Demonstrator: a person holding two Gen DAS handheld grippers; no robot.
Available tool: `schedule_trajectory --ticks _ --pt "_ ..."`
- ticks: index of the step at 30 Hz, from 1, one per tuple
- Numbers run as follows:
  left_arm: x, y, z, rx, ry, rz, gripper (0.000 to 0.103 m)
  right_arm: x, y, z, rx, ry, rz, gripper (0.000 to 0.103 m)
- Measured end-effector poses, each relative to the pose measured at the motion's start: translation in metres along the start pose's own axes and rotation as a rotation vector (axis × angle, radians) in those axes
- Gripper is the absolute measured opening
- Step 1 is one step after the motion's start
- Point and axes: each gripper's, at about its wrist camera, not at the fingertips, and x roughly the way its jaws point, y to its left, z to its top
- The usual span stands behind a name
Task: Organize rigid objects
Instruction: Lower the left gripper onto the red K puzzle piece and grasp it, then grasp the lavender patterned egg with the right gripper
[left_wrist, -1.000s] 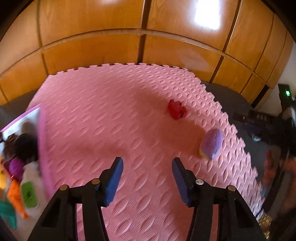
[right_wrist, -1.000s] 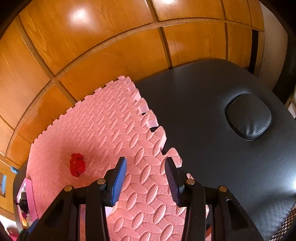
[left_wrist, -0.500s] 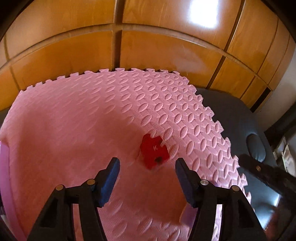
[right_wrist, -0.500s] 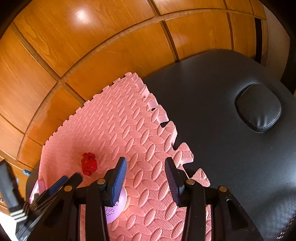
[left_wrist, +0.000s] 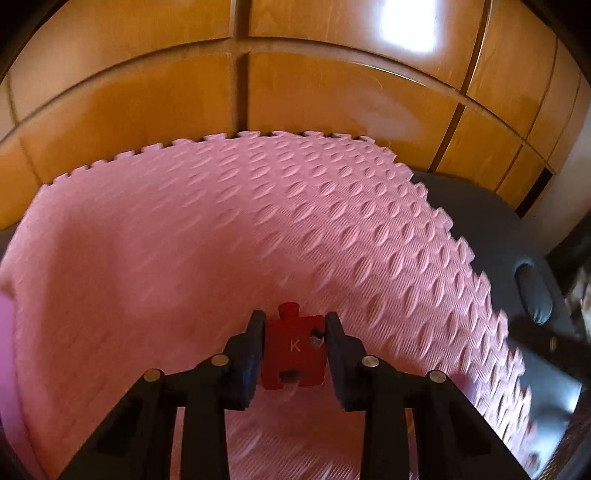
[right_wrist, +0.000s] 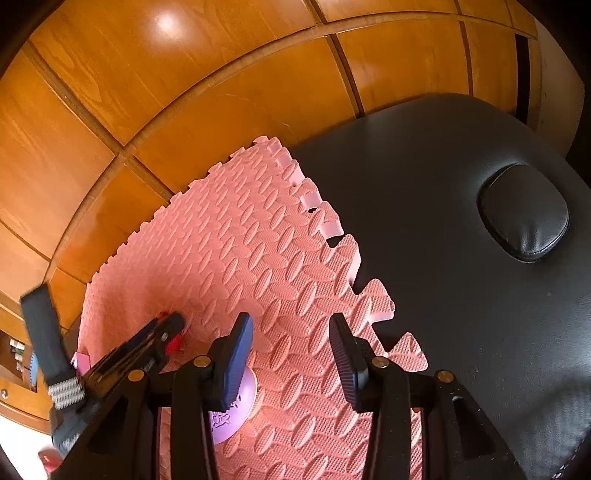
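Note:
A red puzzle-shaped block marked K (left_wrist: 293, 349) sits between the blue pads of my left gripper (left_wrist: 294, 332), which is shut on it just above the pink foam mat (left_wrist: 221, 240). In the right wrist view the left gripper (right_wrist: 162, 334) reaches in from the left with a bit of red showing at its tips (right_wrist: 173, 345). My right gripper (right_wrist: 291, 343) is open and empty over the mat. A purple round object (right_wrist: 232, 410) lies on the mat, partly hidden behind the right gripper's left finger.
The pink foam mat (right_wrist: 258, 258) lies on a black padded table (right_wrist: 461, 277) with a black cushion plug (right_wrist: 524, 210). A wooden panelled wall (right_wrist: 184, 92) stands right behind the mat. A pink bin edge (left_wrist: 7, 332) shows at the far left.
My left gripper moved forward to the red block and closed on it. The right gripper shifted slightly, and the left gripper now reaches into its view.

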Motion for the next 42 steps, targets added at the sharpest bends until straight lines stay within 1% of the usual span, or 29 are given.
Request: schedule_trajectory --ticks 4,8,9,11,12,13,15,16,18,19,23,25,26,28,29,30,32,34,37,42 --pt "-0.023 0.006 -0.031 0.021 0.001 0.03 0.032 0.006 0.001 -0.002 -0.012 0.028 -0.007 0.043" --pt "-0.05 0.011 -0.066 0.04 -0.015 0.016 0.032 0.015 0.002 -0.005 -0.021 0.078 0.012 0.043" --pt "-0.055 0.012 -0.073 0.043 -0.007 0.015 0.032 0.016 0.003 -0.006 -0.023 0.085 0.017 0.043" --pt "-0.067 0.016 -0.088 0.035 -0.014 0.012 0.032 0.02 0.005 -0.007 -0.033 0.106 0.046 0.043" --pt "-0.071 0.017 -0.094 0.028 -0.009 0.013 0.032 0.021 0.008 -0.009 -0.037 0.118 0.068 0.044" --pt "-0.076 0.019 -0.099 0.02 -0.014 0.008 0.032 0.024 0.011 -0.011 -0.045 0.138 0.096 0.048" --pt "-0.084 0.022 -0.109 0.011 -0.01 0.006 0.032 0.03 0.021 -0.017 -0.08 0.185 0.135 0.05" --pt "-0.086 0.022 -0.113 0.006 -0.009 0.008 0.032 0.031 0.026 -0.02 -0.105 0.193 0.139 0.052" --pt "-0.092 0.025 -0.121 0.005 -0.014 0.012 0.032 0.031 0.033 -0.024 -0.152 0.187 0.122 0.055" --pt "-0.095 0.025 -0.122 0.003 -0.015 0.014 0.032 0.031 0.035 -0.025 -0.164 0.187 0.118 0.057" --pt "-0.104 0.029 -0.132 0.017 -0.025 0.019 0.032 0.03 0.042 -0.029 -0.207 0.175 0.096 0.058" --pt "-0.105 0.029 -0.135 0.02 -0.032 0.016 0.032 0.032 0.049 -0.031 -0.241 0.171 0.101 0.059" --pt "-0.104 0.029 -0.135 0.018 -0.035 0.014 0.032 0.033 0.057 -0.035 -0.295 0.17 0.118 0.058" --pt "-0.103 0.028 -0.135 0.022 -0.042 0.009 0.033 0.036 0.074 -0.044 -0.412 0.162 0.1 0.059" --pt "-0.104 0.028 -0.136 0.027 -0.047 0.009 0.033 0.037 0.087 -0.054 -0.505 0.157 0.075 0.058" --pt "-0.104 0.027 -0.137 0.037 -0.051 0.012 0.033 0.039 0.093 -0.06 -0.559 0.159 0.056 0.054" --pt "-0.106 0.025 -0.14 0.046 -0.058 0.02 0.033 0.041 0.103 -0.071 -0.654 0.129 -0.004 0.052" --pt "-0.107 0.024 -0.142 0.054 -0.065 0.028 0.033 0.04 0.104 -0.075 -0.685 0.112 -0.037 0.047" --pt "-0.108 0.023 -0.144 0.063 -0.071 0.037 0.033 0.04 0.103 -0.075 -0.68 0.109 -0.038 0.045" --pt "-0.105 0.022 -0.143 0.071 -0.074 0.048 0.033 0.039 0.105 -0.074 -0.689 0.101 -0.04 0.045"
